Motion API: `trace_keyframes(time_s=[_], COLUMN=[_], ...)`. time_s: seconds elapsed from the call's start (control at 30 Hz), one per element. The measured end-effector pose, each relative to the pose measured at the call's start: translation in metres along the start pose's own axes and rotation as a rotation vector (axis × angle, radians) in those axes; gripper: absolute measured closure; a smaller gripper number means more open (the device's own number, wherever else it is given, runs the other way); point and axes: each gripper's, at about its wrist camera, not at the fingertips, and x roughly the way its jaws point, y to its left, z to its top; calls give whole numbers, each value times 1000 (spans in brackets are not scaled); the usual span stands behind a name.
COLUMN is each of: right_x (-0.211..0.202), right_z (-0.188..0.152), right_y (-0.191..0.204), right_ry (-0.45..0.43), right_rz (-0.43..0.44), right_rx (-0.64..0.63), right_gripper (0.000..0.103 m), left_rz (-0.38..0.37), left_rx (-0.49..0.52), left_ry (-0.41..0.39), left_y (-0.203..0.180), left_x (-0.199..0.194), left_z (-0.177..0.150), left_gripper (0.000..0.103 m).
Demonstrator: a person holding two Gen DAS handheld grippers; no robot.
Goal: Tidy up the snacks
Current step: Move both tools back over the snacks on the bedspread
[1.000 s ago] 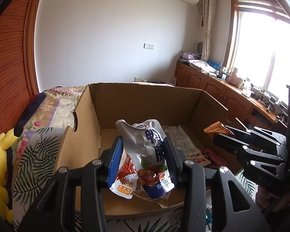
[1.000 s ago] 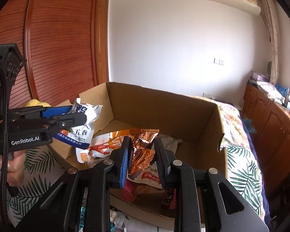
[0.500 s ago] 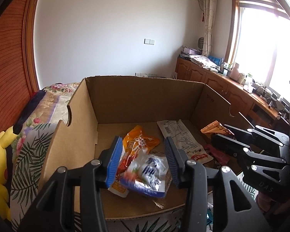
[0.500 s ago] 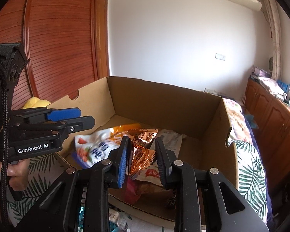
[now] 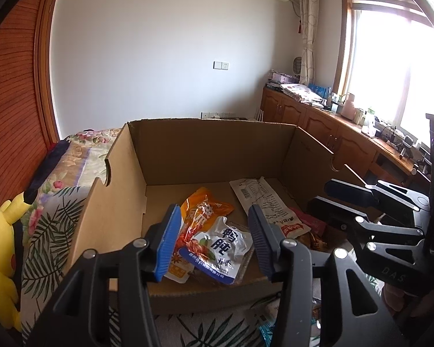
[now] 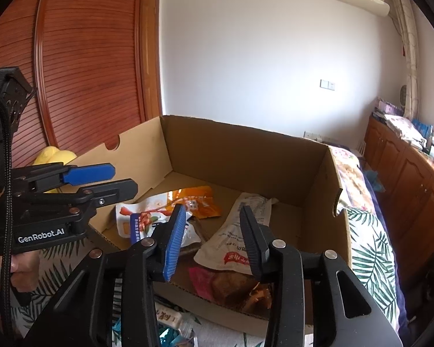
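An open cardboard box (image 5: 211, 147) (image 6: 246, 156) sits on the bed and holds several snack packets. A white and blue packet (image 5: 220, 245) lies near its front wall, beside an orange packet (image 5: 205, 205) (image 6: 196, 199) and a long white packet (image 5: 263, 202) (image 6: 240, 231). A copper packet (image 6: 240, 286) lies at the front right. My left gripper (image 5: 214, 240) is open and empty above the white and blue packet. My right gripper (image 6: 212, 240) is open and empty above the box's front; it also shows in the left wrist view (image 5: 332, 196).
A yellow plush toy (image 5: 0, 248) sits left of the box on the leaf-print bedding (image 5: 49, 231). More packets (image 6: 170, 321) lie on the bed in front of the box. Wooden cabinets (image 5: 332, 133) run along the right under a window.
My left gripper opened and dropped the white and blue packet into the box. My right gripper then opened and let the copper packet fall into the box's front.
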Motion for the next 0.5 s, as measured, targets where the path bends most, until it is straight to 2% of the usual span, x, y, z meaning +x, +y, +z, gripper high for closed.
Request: trace_keyframes(time_s=[0.33, 0.5], right_x=[-53, -76], right_z=[-5, -20], right_y=[15, 22], right_ry=[-50, -50], right_rz=[-3, -17], right_rx=[-9, -8], right_gripper=[61, 58], left_rz=[-10, -5], left_rx=[24, 39], left_ry=[-32, -36], left_y=[-13, -19], left_x=[-48, -70], left_z=[-9, -27], left_gripper=[45, 33])
